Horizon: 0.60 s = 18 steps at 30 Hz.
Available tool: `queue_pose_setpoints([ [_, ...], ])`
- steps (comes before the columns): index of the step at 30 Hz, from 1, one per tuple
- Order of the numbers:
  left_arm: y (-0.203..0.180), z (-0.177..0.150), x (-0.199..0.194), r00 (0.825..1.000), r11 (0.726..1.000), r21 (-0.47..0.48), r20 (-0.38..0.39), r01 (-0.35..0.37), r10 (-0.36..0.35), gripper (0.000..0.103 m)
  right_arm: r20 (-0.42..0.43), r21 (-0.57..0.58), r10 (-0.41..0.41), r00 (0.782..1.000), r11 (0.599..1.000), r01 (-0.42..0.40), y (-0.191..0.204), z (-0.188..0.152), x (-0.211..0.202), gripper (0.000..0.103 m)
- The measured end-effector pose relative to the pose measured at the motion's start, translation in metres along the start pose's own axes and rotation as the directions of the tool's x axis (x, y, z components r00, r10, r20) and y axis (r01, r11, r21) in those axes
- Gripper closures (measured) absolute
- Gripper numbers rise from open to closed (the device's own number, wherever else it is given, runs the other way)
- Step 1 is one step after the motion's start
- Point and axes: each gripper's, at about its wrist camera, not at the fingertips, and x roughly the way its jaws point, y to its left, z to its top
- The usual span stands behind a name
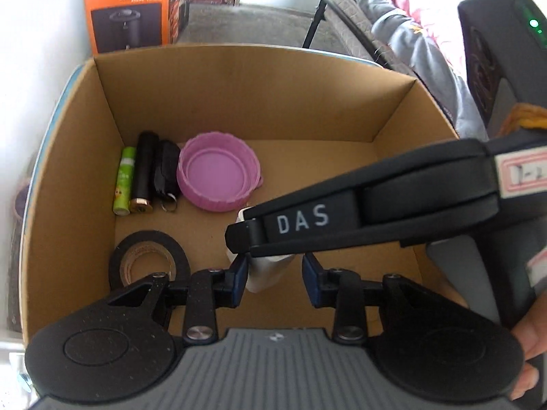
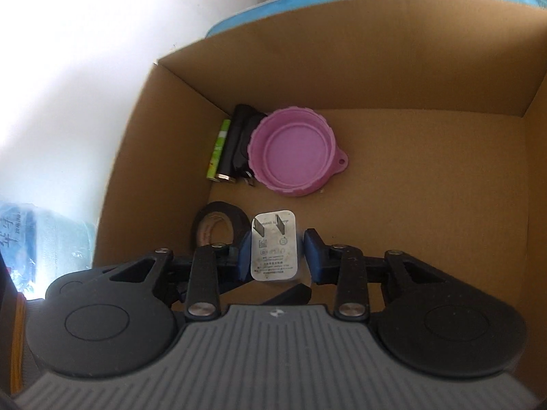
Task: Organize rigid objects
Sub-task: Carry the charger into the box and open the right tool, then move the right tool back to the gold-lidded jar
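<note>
Box [image 2: 410,68]: plain brown card, rim edged pale blue. Lid [image 2: 294,152]: pink-violet. Tube [image 2: 216,150] beyond the left finger: lime green with white band. Torch [image 1: 143,171]: black, copper end. Tape [image 1: 150,259]: black, tan core. Charger [image 2: 273,249] between the pads: white, grey print. Pads [image 2: 244,256]: dark blue. Carton [image 1: 130,7] behind the box: orange.

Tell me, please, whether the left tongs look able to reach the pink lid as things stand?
Probably not directly: the right tongs cross just ahead of the left tongs, with the white charger there too, between them and the pink lid.
</note>
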Motion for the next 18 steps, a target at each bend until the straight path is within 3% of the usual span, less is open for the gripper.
queue_pose_setpoints([
  [8,0.000,-0.005,-0.005,1.000,1.000,-0.009,0.022,-0.016,0.016,0.053,-0.002,0.002,0.052,0.999,0.999,-0.052,0.003,0.002,0.002,0.065],
  [12,-0.002,-0.013,-0.023,0.996,1.000,0.007,0.089,-0.014,0.013,0.044,0.069,-0.005,0.104,0.992,0.995,-0.104,0.006,-0.005,-0.022,0.058],
  [14,-0.005,-0.018,-0.038,0.992,1.000,0.015,0.129,-0.009,0.007,0.044,0.119,-0.007,0.120,0.986,0.993,-0.120,0.007,-0.012,-0.041,0.057],
  [18,-0.011,-0.033,-0.074,0.977,0.999,0.041,0.213,0.023,-0.031,0.042,0.231,-0.019,0.172,0.958,0.985,-0.173,0.007,-0.037,-0.089,0.057],
])
